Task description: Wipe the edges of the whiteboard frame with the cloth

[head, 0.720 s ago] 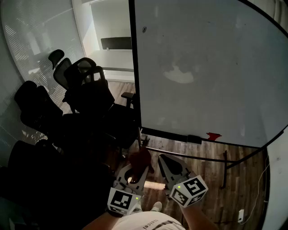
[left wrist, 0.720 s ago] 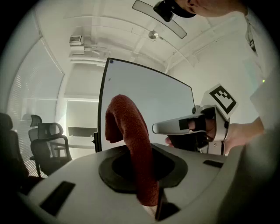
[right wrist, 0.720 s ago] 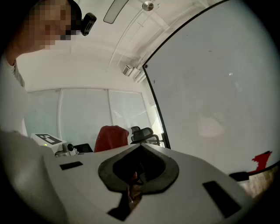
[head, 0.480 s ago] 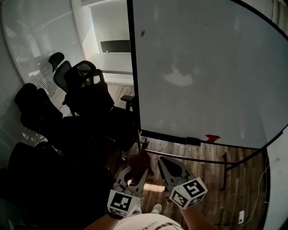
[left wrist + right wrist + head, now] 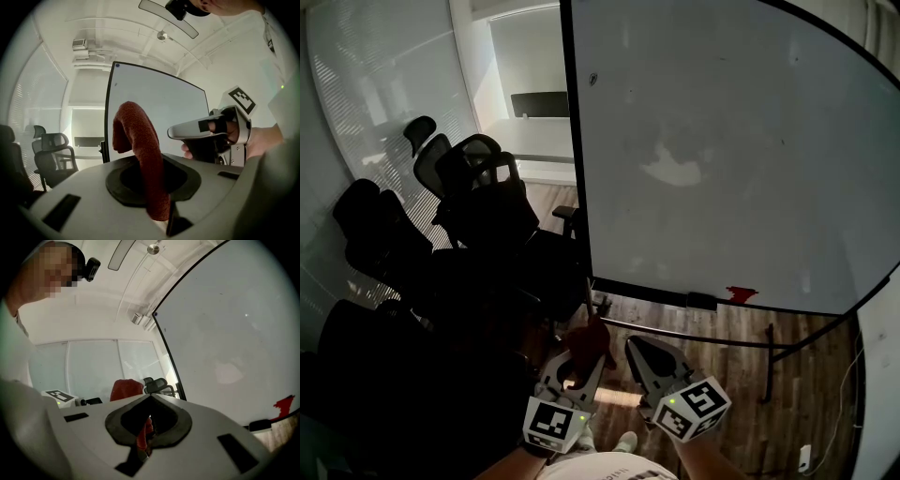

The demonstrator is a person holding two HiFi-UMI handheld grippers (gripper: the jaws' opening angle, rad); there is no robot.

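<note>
The whiteboard [image 5: 731,141] stands in front of me, its black frame running down the left edge [image 5: 577,159] and along the bottom [image 5: 656,288]. A dark red cloth [image 5: 592,336] sticks up from my left gripper [image 5: 586,352], whose jaws are shut on it. In the left gripper view the cloth [image 5: 140,150] curls over above the jaws, with the board's left edge behind it. My right gripper [image 5: 639,349] is just to the right, jaws together, below the board's bottom edge. A sliver of red shows in the hollow between its jaws [image 5: 144,434].
Several black office chairs [image 5: 478,197] crowd the left, close to the board's left edge. A black eraser [image 5: 701,300] and a red scrap [image 5: 741,293] lie on the bottom rail. The board's stand bar [image 5: 703,330] and leg [image 5: 767,361] cross the wood floor.
The head view has lifted a little, so the board and chairs sit slightly lower. Both grippers stay low near my body; the left keeps hold of the cloth.
</note>
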